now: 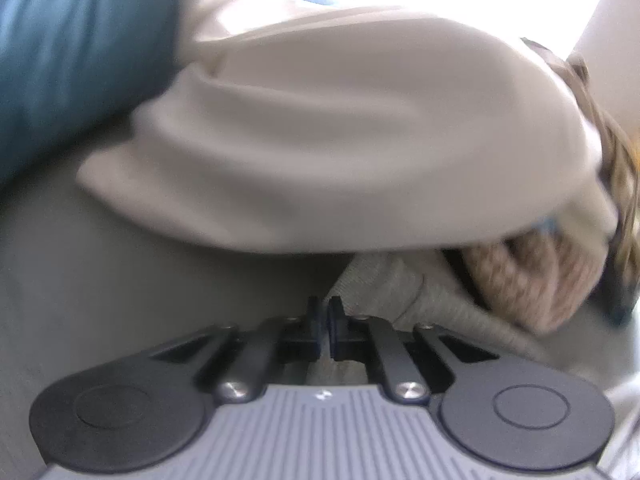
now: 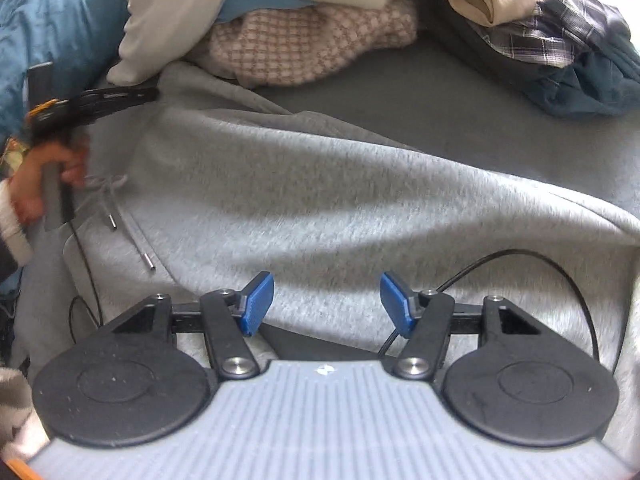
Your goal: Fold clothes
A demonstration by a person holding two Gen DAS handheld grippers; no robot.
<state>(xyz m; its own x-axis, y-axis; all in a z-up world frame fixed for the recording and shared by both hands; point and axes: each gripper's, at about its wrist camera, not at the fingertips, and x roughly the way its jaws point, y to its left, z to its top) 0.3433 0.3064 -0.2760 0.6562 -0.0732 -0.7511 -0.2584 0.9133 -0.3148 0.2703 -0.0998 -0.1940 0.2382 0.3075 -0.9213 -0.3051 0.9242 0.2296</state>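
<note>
You have a fuzzy grey hoodie (image 2: 304, 200) lying spread out and wrinkly on the dark bed, its two strings loose. More clothes (image 2: 320, 40) sit piled behind it.

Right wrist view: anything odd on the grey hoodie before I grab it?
Yes. A black cable loops across the grey hoodie just beside the open right gripper, where it could snag. The drawstrings lie loose and askew.

grippers: 2, left gripper (image 1: 325, 312), right gripper (image 2: 327, 300) | grey hoodie (image 2: 320, 208): 1 | metal-tipped drawstring ends (image 2: 113, 222): 2 | pink checked knit (image 2: 304, 48): 1 | plaid shirt (image 2: 568, 36): 1 | cream garment (image 1: 340, 128): 1 | hand (image 2: 36, 184): 1
</note>
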